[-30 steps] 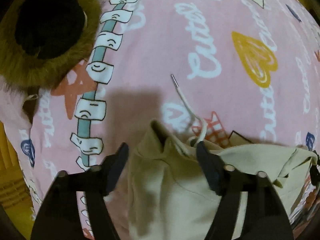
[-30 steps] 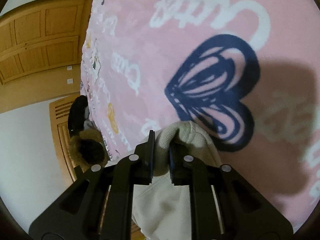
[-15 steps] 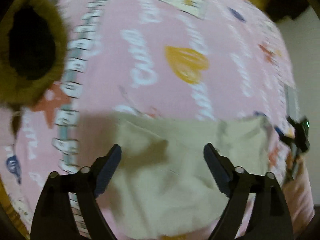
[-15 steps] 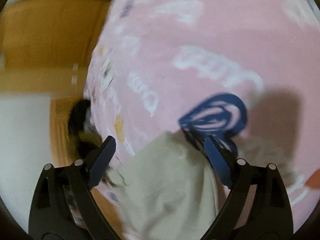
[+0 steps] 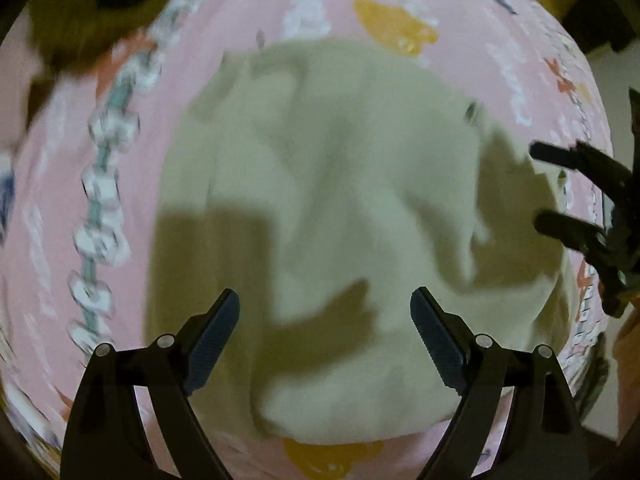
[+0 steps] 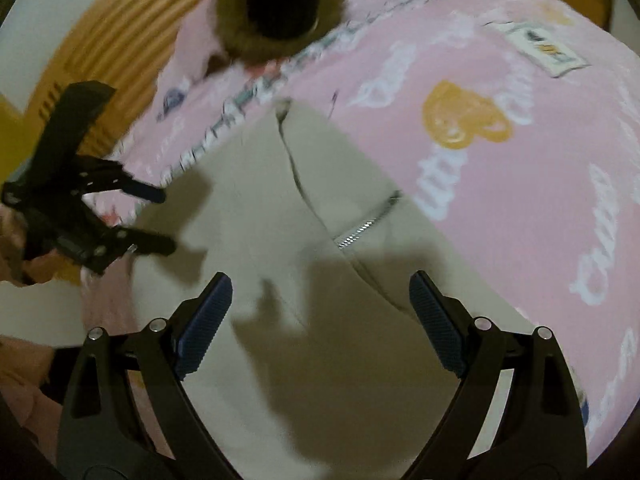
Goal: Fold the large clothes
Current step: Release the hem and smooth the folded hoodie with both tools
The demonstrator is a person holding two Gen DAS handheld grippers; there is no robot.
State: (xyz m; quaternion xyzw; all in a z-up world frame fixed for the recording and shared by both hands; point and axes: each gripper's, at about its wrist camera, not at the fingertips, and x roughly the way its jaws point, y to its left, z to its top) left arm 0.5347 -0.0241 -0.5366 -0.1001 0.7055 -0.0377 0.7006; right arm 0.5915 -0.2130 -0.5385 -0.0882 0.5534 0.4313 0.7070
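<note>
- Beige garment (image 5: 340, 208) lies bundled in the middle of the pink printed bedspread (image 5: 500, 64), rumpled, with shadows of both tools falling across it.
- Left gripper (image 5: 325, 334) points almost straight down over the near part of the cloth, jaws spread wide, nothing between the pads, nothing held.
- Right gripper (image 6: 321, 320) hangs over the same garment, tilted down, jaws equally wide apart and empty.
- Each tool shows in the other's camera: the right one at the right edge of the left view, the left one at the left edge of the right view, both with fingers parted above the cloth's edge.
- Silver zipper (image 6: 366, 227) runs slantwise across the fabric, just ahead of the right gripper's fingers.
- Seam or fold line climbs from that zipper toward the far end of the garment.
- Fur-trimmed hood (image 6: 280, 4), dark inside with a brown fluffy rim, sits at the far edge of the bedspread, well apart from the beige cloth.
- Wooden headboard (image 6: 120, 40) stands behind it.
- Both views are smeared with motion blur, so the finer folds are hard to read.
</note>
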